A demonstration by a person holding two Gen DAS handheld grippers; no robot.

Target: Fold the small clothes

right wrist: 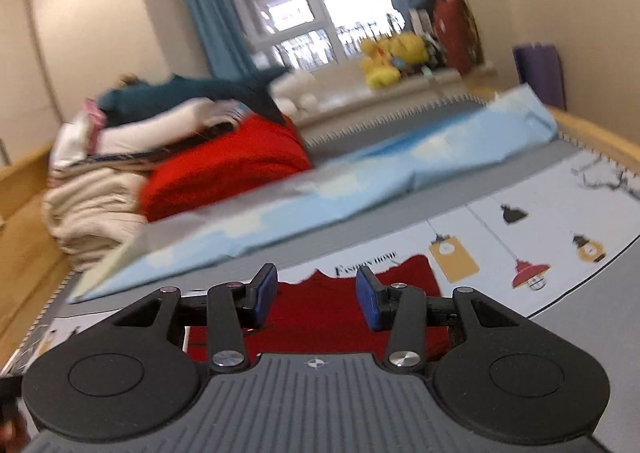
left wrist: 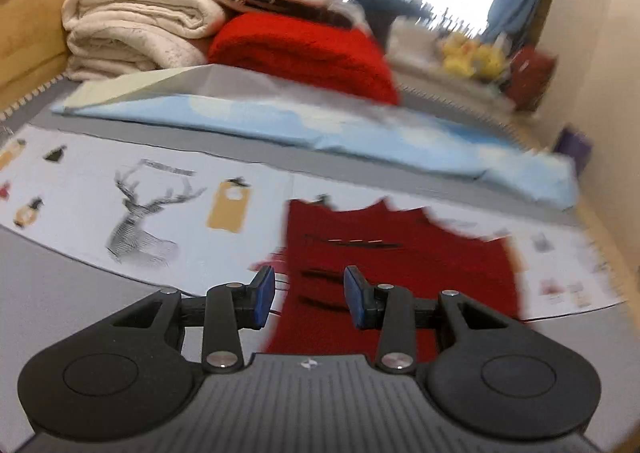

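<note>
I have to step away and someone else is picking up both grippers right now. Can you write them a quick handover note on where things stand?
Left gripper: open, empty, over the small red garment, fingers not closed on it.
Right gripper: open, empty, over the same red garment.
The garment lies spread on the printed mat, apparently flat; no fold is visible.
Behind it lie a light blue folded sheet and a pile of folded cream and red blankets.
Done: garment laid out.
Left: grasp an edge and make all the folds. Both views are motion-blurred, so check the edges before gripping.
</note>
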